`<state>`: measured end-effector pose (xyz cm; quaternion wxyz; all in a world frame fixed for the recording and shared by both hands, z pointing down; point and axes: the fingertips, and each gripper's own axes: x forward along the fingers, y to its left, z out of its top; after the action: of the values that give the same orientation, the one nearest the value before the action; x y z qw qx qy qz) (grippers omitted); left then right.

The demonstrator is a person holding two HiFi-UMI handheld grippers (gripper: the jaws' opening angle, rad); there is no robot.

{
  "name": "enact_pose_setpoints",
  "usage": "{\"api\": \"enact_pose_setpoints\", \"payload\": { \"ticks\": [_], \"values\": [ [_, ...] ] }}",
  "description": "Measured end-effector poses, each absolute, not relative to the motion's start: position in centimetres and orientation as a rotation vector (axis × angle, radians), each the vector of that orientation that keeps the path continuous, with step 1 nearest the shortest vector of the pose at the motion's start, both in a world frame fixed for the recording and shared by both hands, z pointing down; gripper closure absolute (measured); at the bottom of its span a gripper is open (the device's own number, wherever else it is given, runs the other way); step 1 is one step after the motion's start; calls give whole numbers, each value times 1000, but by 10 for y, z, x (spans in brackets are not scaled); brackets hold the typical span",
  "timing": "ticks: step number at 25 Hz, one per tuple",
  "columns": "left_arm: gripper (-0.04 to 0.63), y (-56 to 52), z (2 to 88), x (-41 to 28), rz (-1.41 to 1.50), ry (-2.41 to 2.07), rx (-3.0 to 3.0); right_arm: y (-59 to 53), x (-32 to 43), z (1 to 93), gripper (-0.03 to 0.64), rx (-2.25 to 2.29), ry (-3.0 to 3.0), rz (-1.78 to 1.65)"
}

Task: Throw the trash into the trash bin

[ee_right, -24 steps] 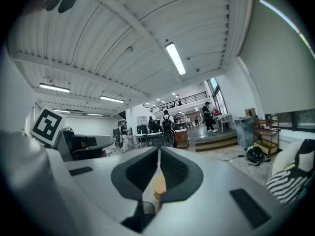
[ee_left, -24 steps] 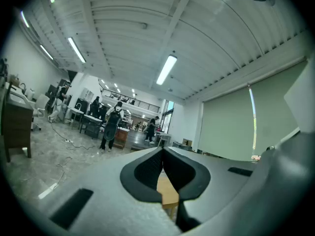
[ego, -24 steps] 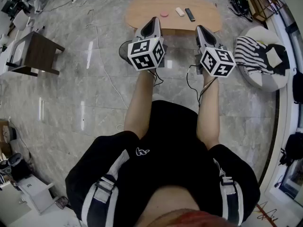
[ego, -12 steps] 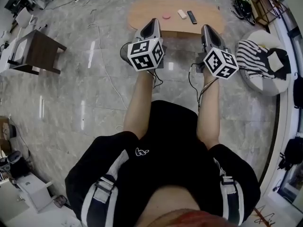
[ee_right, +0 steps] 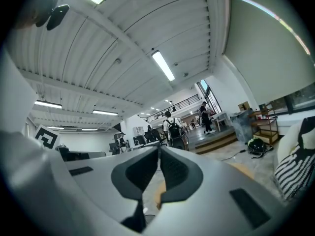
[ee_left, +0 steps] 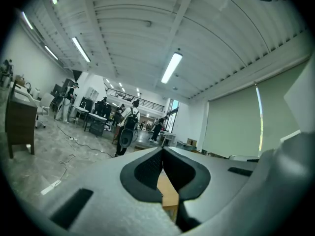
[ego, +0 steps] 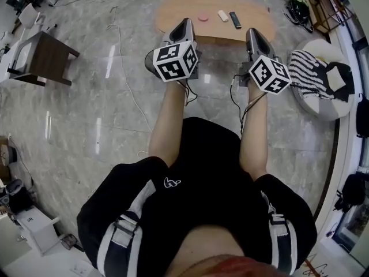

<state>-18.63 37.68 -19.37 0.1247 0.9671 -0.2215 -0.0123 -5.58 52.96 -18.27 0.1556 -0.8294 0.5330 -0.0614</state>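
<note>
A low oval wooden table (ego: pixel 253 16) stands ahead of me on the marble floor. On it lie a pink round thing (ego: pixel 203 17), a small white piece (ego: pixel 222 15) and a black remote (ego: pixel 235 20). My left gripper (ego: pixel 185 23) and right gripper (ego: pixel 252 32) are held level side by side, just short of the table's near edge. In the left gripper view the left gripper (ee_left: pixel 163 149) has its tips together with nothing between them. The right gripper (ee_right: pixel 159 147) looks the same in its own view. A dark round container (ego: pixel 150 62) on the floor is mostly hidden behind the left gripper's marker cube.
A dark wooden side table (ego: pixel 46 56) stands at the left. A pale beanbag with a striped cloth (ego: pixel 317 77) lies at the right. Cables (ego: pixel 124 68) trail over the floor. Several people and desks show far off in both gripper views.
Both grippers have edged slightly toward the table and the view has shifted a little. Neither gripper's jaws have moved.
</note>
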Motion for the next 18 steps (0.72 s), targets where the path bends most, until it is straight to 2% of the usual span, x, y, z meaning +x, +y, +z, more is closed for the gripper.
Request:
{"api": "enact_pose_setpoints", "payload": {
  "ticks": [6,18],
  "values": [
    [589,350,-184,-159,-46,-636,2797,514,-28,-176,597,-2399,1512,-166],
    [589,273,-166,-56,-5,-622,2809,446,78,-157,597,-2388,1451,-188]
  ]
}}
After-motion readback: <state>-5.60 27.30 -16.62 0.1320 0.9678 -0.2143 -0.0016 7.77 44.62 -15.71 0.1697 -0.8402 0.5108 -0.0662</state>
